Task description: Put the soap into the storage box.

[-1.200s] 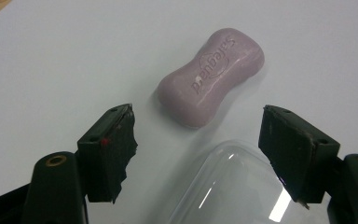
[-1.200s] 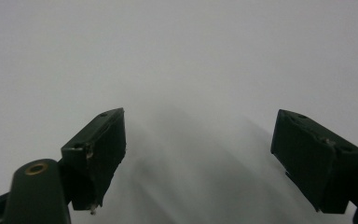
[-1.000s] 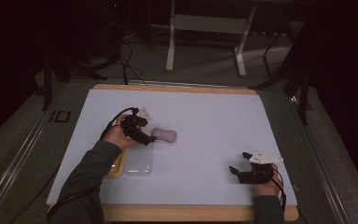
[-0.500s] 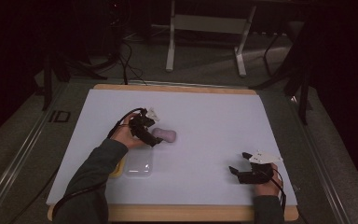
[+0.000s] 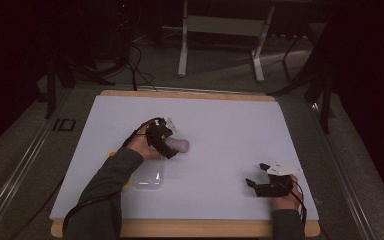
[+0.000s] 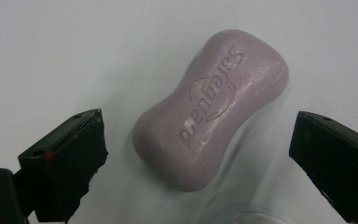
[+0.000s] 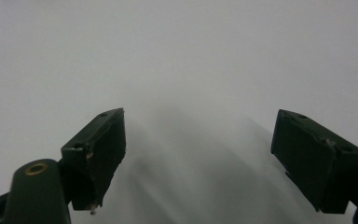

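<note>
Left gripper [image 6: 196, 154], jaws just opening, straddles untouched purple soap [image 6: 212, 109] on white tabletop [image 5: 230, 125] in dark room.

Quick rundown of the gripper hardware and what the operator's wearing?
Both are black two-finger units. The left gripper trails a black cable looping back along a dark grey-green long sleeve. The right gripper carries a pale three-cornered plate on top. Its fingers are blocky black pads with small holes; a brass-coloured ring sits at one base.
</note>
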### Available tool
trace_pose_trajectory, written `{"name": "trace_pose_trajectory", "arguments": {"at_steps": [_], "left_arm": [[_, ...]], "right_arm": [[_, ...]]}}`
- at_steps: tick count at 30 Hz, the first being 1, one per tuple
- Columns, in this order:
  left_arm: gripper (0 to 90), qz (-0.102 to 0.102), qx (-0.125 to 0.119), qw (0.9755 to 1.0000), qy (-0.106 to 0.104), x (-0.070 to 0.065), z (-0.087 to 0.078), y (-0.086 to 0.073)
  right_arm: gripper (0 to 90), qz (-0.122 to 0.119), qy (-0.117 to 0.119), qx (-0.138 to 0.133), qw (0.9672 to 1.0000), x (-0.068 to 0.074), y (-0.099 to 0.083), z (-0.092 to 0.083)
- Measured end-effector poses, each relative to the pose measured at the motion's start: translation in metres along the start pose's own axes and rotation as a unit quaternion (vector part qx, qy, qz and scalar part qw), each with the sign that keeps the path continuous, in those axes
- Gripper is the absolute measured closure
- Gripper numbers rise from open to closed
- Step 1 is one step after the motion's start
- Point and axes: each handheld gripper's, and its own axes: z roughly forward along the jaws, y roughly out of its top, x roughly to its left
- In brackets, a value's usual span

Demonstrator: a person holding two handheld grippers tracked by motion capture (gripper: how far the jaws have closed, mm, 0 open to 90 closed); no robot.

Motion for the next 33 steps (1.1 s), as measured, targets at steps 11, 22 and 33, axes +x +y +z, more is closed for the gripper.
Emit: {"name": "trace_pose_trajectory", "arguments": {"at_steps": [11,22,33], "left_arm": [[2.5,0.012,0.021,0.9995,0.023,-0.002,0.013,0.006],[2.2,0.028,0.039,0.9986,0.022,-0.004,0.022,0.012],[19.6,-0.021,0.034,0.9990,0.020,0.008,0.026,0.019]], "right_arm": [[17.6,-0.001,0.001,0.001,1.0000,0.000,0.000,0.000],[17.6,-0.001,0.002,0.003,1.0000,0.001,0.000,0.000],[17.6,-0.002,0.002,0.004,1.0000,0.001,0.000,0.001]]}}
